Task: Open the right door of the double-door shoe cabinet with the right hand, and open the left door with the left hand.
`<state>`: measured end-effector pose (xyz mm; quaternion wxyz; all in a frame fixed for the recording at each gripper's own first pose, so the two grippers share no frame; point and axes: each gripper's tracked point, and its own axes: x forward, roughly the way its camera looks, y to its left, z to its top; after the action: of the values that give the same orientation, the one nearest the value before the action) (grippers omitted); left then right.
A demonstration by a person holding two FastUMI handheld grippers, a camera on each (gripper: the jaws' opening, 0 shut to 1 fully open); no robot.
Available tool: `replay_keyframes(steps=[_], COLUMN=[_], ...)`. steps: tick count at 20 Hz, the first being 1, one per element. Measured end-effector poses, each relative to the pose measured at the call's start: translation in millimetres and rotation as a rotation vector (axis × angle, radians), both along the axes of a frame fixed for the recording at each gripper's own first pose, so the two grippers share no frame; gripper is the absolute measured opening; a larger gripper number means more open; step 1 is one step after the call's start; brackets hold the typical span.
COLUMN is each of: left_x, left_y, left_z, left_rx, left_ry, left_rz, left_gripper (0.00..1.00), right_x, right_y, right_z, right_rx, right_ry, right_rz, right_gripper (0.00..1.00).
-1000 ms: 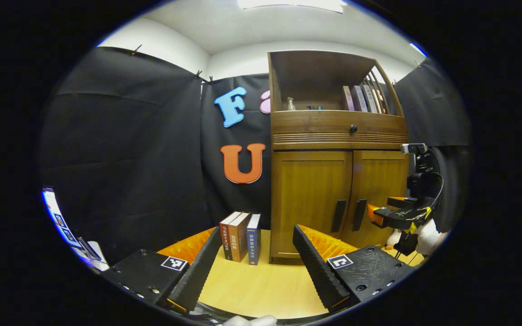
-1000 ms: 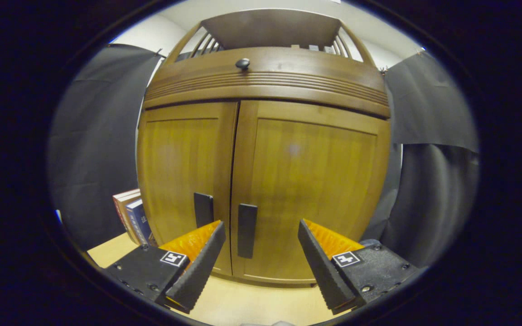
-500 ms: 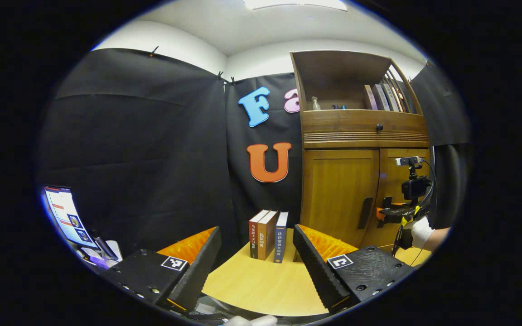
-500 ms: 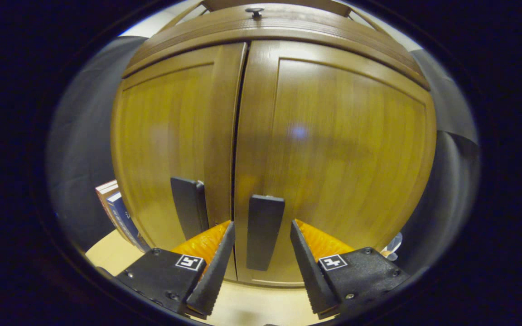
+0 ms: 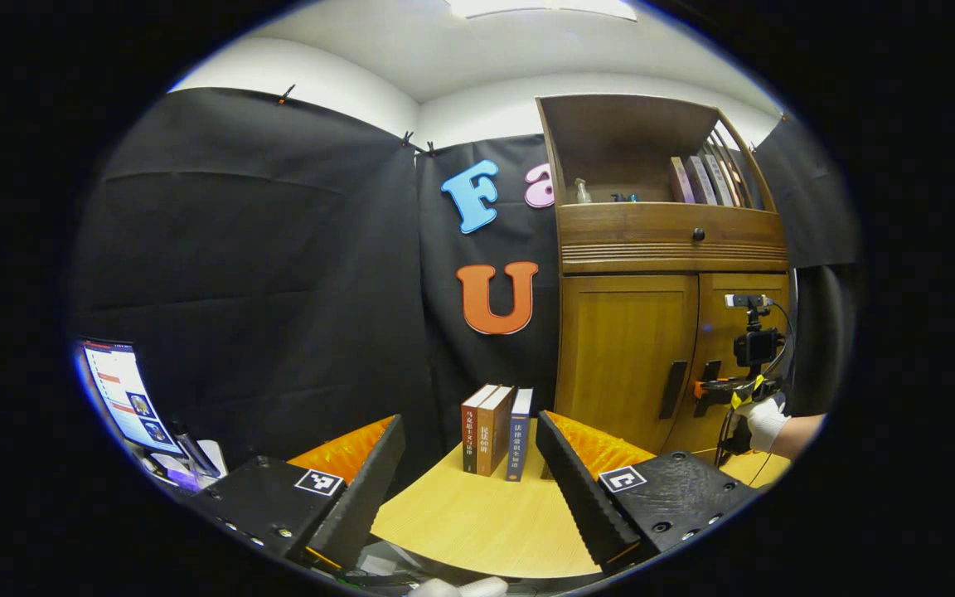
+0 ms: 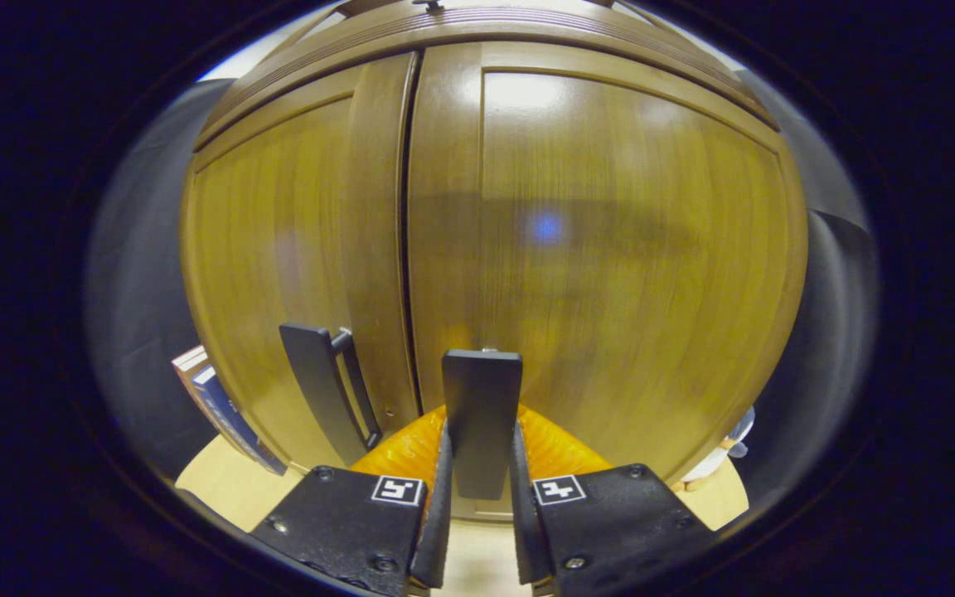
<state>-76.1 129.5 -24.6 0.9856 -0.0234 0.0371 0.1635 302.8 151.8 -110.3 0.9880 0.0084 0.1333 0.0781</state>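
Note:
The wooden shoe cabinet stands at the right of the left gripper view, with its left door and right door both closed. In the right gripper view my right gripper is shut on the dark vertical handle of the right door, one finger pressing each side. The left door's handle hangs free just to its left. My left gripper is open with nothing between its fingers, well back from the cabinet over the table. Farther off, the right gripper sits at the handles, held by a gloved hand.
Three upright books stand on the light wooden table just left of the cabinet. A lit screen sits at the far left. Above the doors are a drawer with a knob and an open shelf with books.
My right gripper moved in to the right door's handle and shut on it. The left gripper drifted slightly left and stayed open. Both doors remain closed.

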Motion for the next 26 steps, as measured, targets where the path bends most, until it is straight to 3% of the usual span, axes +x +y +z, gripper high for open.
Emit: replay_keyframes(steps=[1, 2, 4, 13, 19, 20, 21, 22, 26], left_x=[-2, -3, -5, -3, 5, 6, 7, 9, 23], left_y=[0, -1, -5, -29, -52, -56, -59, -63, -82], left_z=[0, -1, -3, -7, -8, -7, -7, -7, -12], left_rx=[0.002, 0.005, 0.003, -0.007, -0.007, -0.005, -0.002, 0.000, -0.007], left_ry=[0.000, 0.001, 0.008, 0.020, 0.020, 0.020, 0.021, 0.021, 0.023], left_rz=[-0.004, -0.007, -0.017, -0.103, -0.177, -0.187, -0.198, -0.211, -0.273], left_gripper=[0.96, 1.00, 0.96, 0.96, 0.96, 1.00, 0.96, 1.00, 0.96], right_x=[-2, -6, -16, -74, -106, -112, -117, -122, -139], right_y=[1, 0, -3, -22, -42, -46, -50, -53, -69], right_z=[-2, -3, -4, -11, -14, -15, -15, -16, -18], right_rx=[0.009, 0.014, 0.001, 0.024, 0.034, 0.034, 0.036, 0.039, 0.069], right_ry=[0.007, 0.010, 0.003, 0.014, 0.019, 0.019, 0.021, 0.023, 0.039], right_rz=[0.010, 0.018, 0.033, 0.106, 0.112, 0.110, 0.108, 0.107, 0.099], right_gripper=[0.35, 0.35, 0.35, 0.33, 0.32, 0.32, 0.32, 0.32, 0.32])
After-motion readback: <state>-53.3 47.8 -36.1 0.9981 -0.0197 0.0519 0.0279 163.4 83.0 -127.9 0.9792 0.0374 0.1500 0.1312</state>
